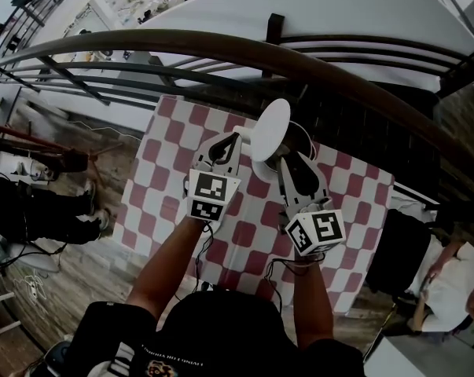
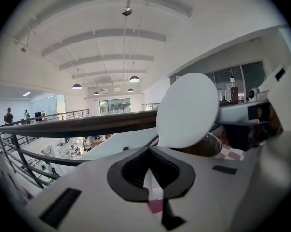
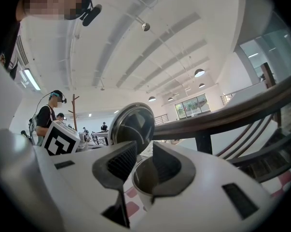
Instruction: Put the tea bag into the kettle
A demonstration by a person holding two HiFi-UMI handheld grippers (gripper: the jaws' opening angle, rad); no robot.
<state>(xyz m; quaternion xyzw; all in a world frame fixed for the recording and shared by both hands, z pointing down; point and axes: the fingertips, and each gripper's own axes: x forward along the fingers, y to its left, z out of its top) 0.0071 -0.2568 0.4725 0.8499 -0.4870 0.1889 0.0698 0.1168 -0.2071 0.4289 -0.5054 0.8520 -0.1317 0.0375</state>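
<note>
The left tongs (image 2: 151, 170) are clenched to a thin slit. Only a white-and-pink sliver is seen in it, and whether that is the tea bag or the red-and-white checked cloth (image 1: 166, 183) of the tabletop cannot be told. Their tips are set right at the lower edge of the round white lid (image 2: 187, 110), which is stood upright just beyond them. The right tongs (image 3: 138, 166) are released, jaws well apart, and the open mouth of the dark round kettle (image 3: 144, 180) is framed between them, just below. No tea bag is clearly made out in any view. The opening of the lid is judged done. Whether the bag is already dropped inside cannot be settled.
</note>
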